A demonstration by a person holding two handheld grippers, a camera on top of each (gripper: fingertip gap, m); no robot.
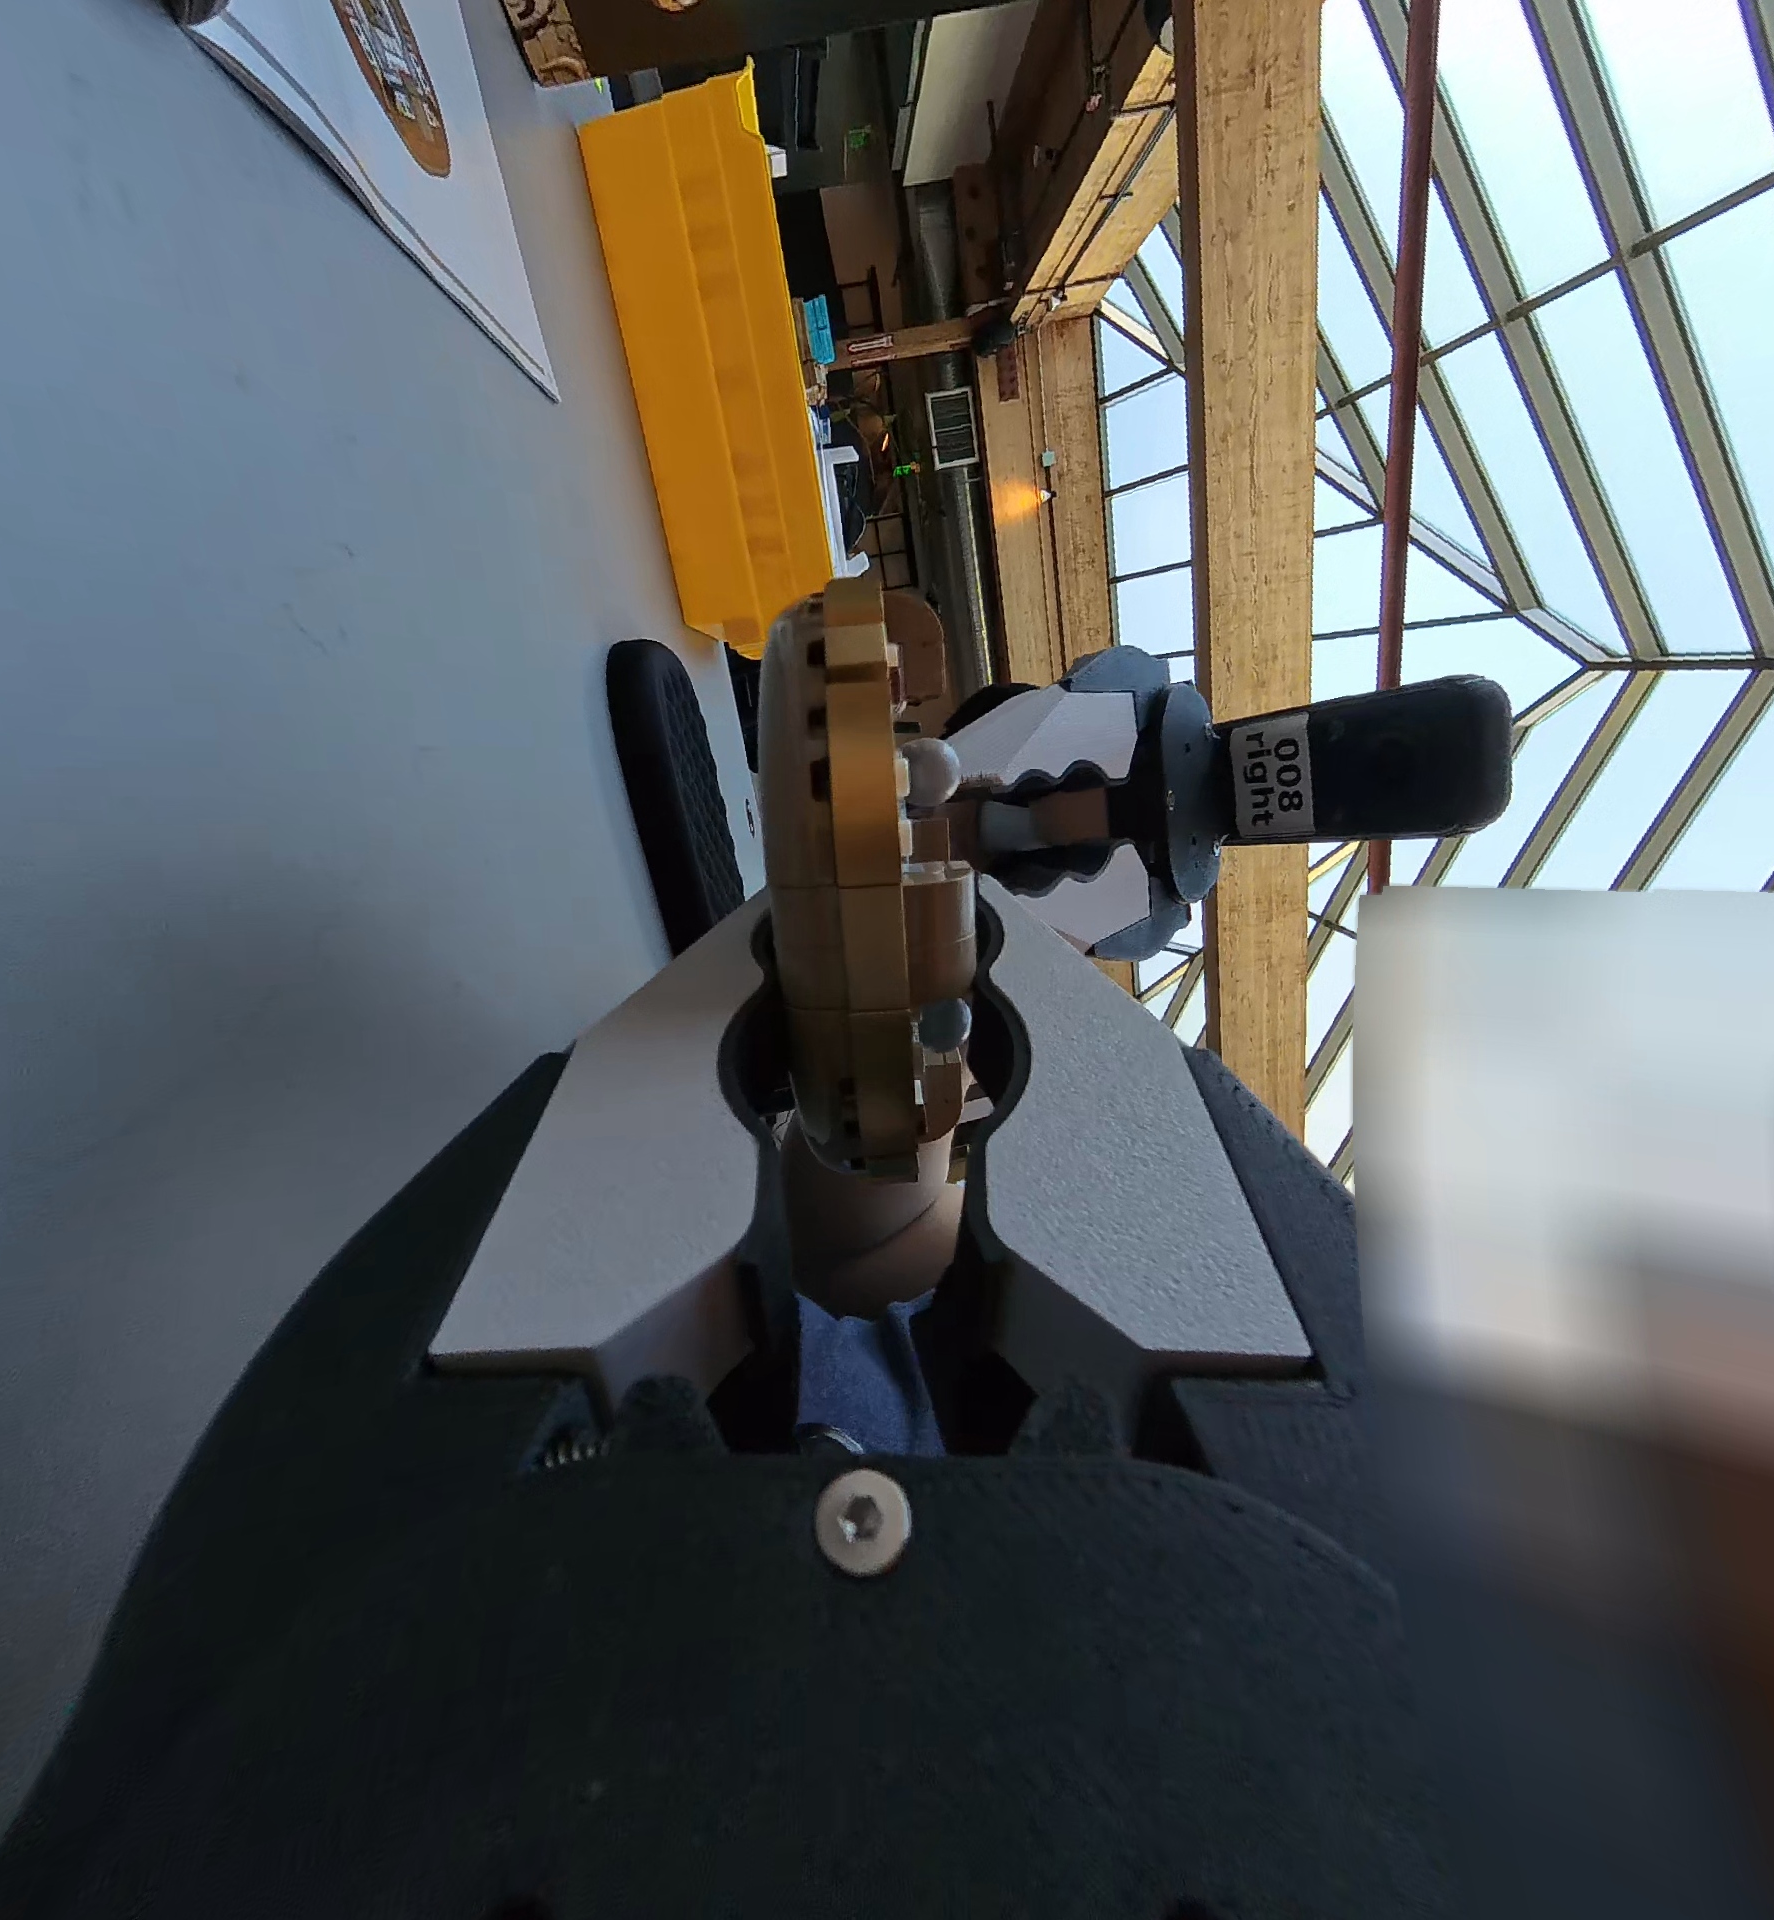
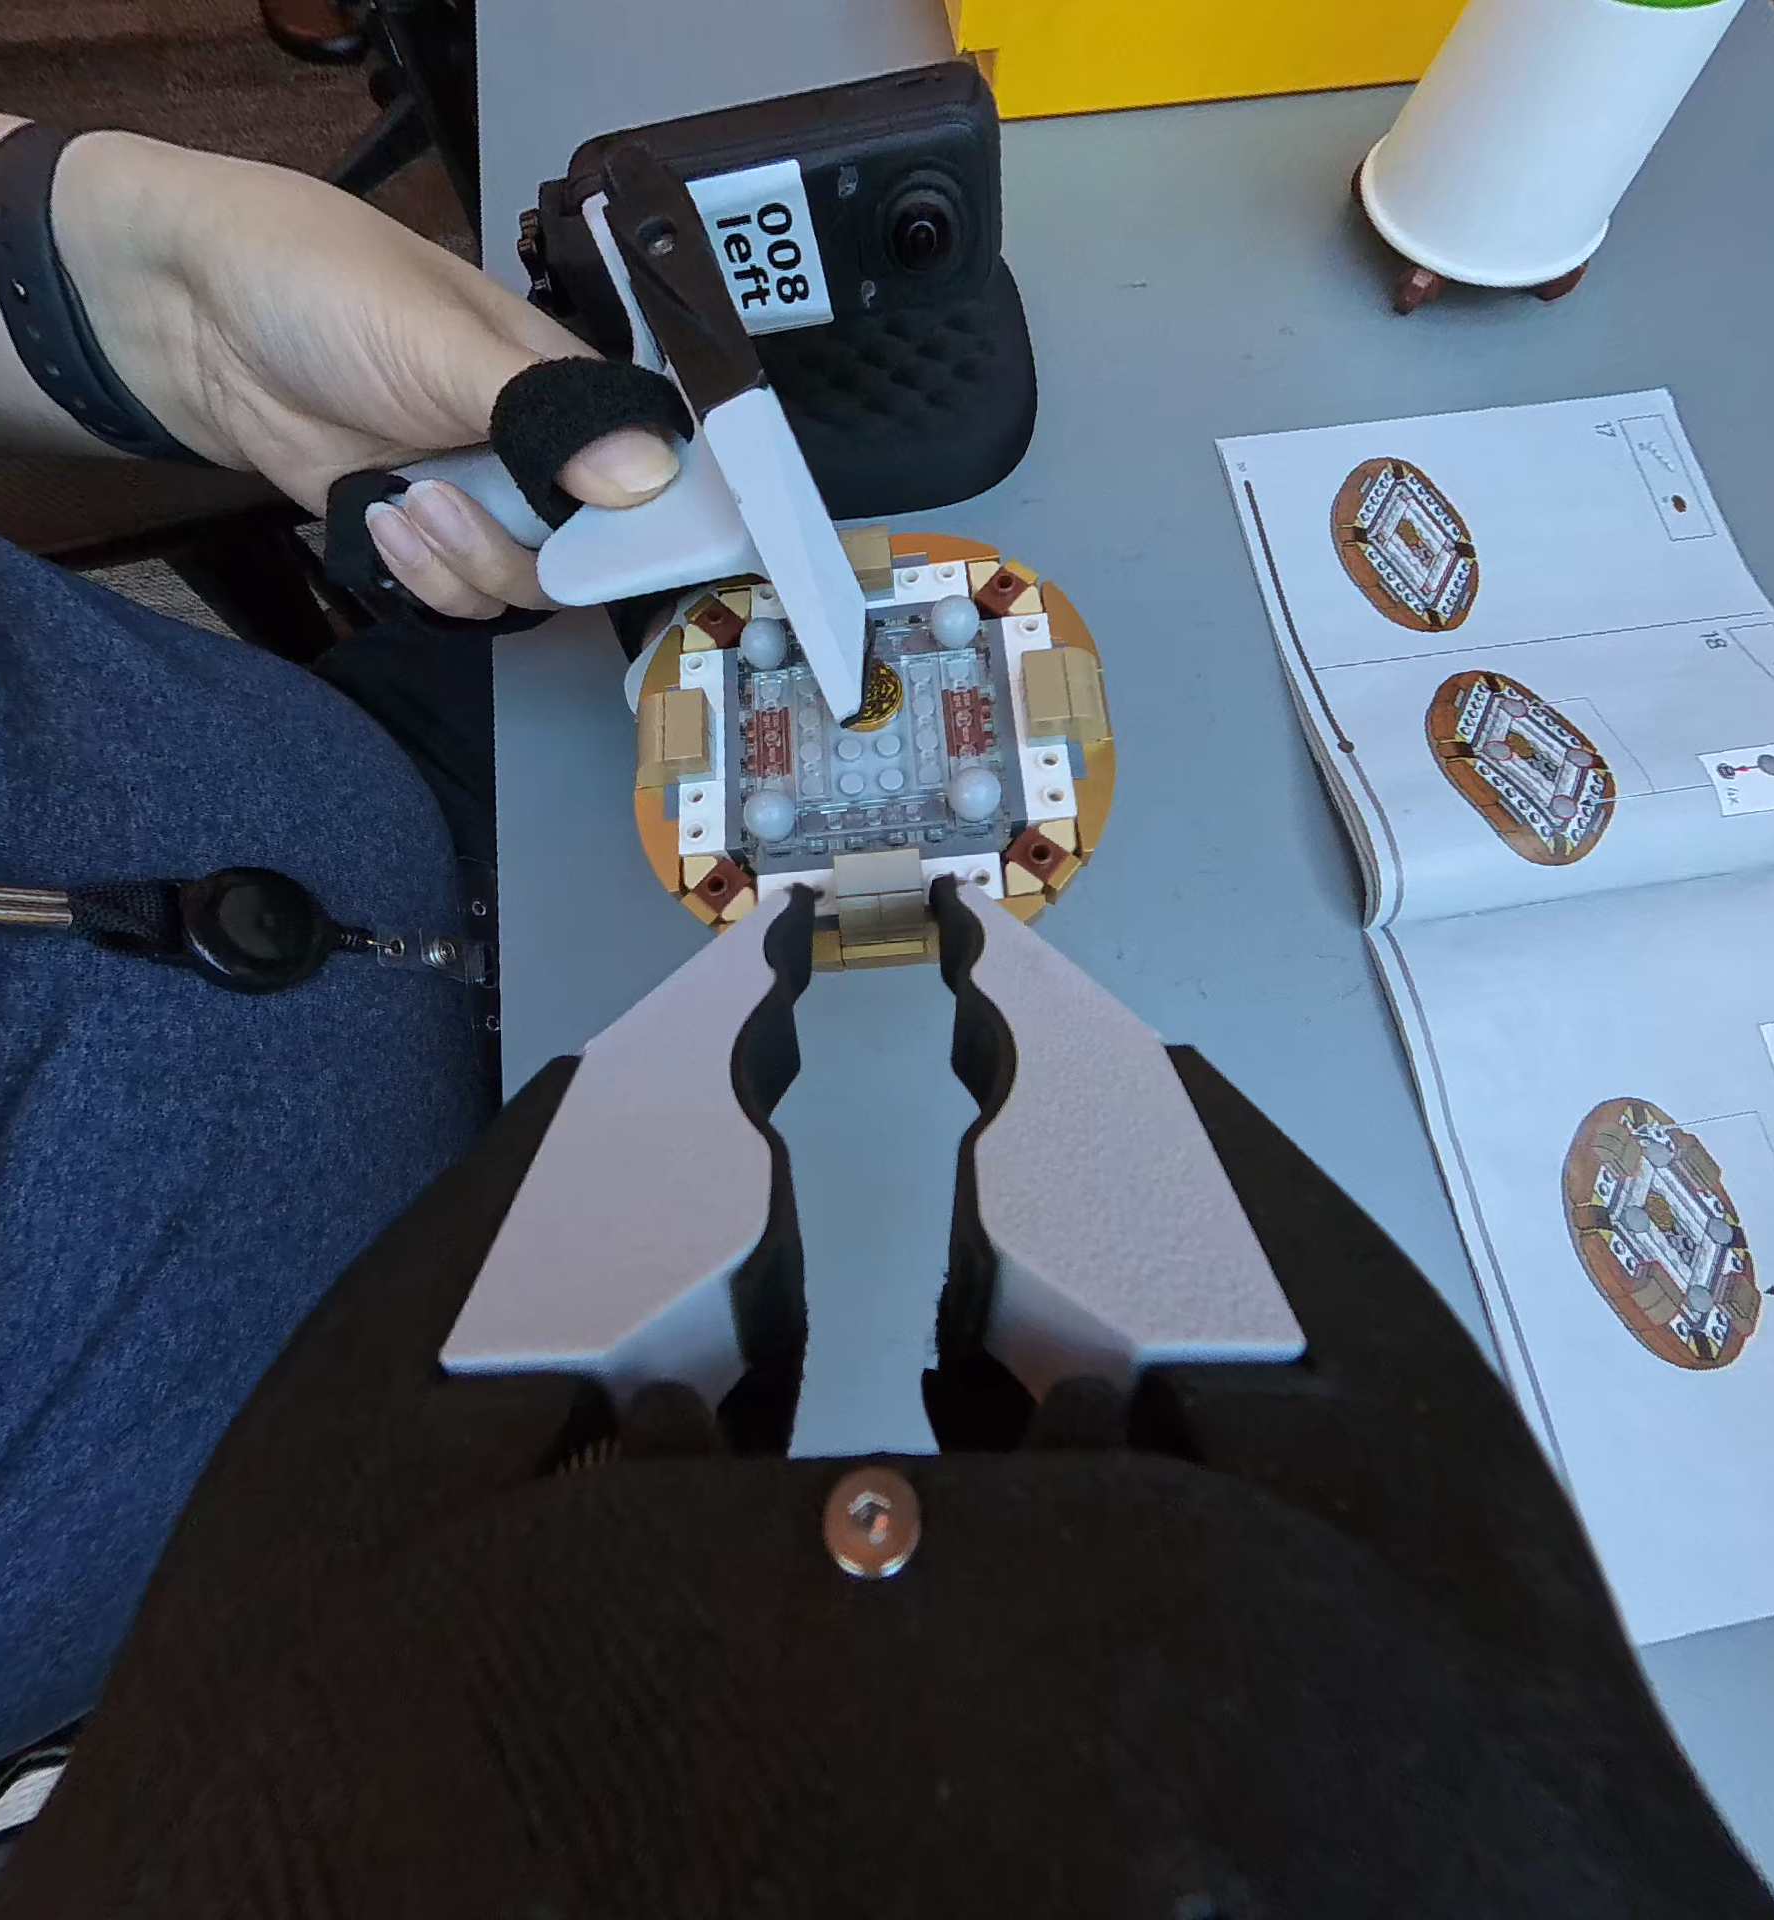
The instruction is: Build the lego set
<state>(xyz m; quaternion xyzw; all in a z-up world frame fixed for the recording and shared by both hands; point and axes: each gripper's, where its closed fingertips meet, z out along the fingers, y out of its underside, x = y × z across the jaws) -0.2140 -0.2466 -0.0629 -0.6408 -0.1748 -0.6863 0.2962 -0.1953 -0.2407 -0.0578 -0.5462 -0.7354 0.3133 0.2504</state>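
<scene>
A round gold-rimmed lego model (image 2: 867, 727) with white walls, a clear centre and grey balls at its corners is held above the grey table (image 2: 1174, 520). My left gripper (image 1: 878, 935) is shut on the model (image 1: 841, 883) and holds it edge-on; in the right wrist view its upper finger (image 2: 789, 582) lies across the model's top and the other finger is hidden. My right gripper (image 2: 870, 899) is shut on a tan brick (image 2: 875, 883) at the model's near edge. It also shows in the left wrist view (image 1: 987, 816), against the model's studded face.
An open instruction booklet (image 2: 1537, 831) lies to the right. A yellow bin (image 2: 1174, 52) and an upturned white paper cup (image 2: 1517, 145) stand at the back. A black padded object (image 2: 904, 395) lies behind the model. A person's blue-clad lap (image 2: 187, 1143) is at the left.
</scene>
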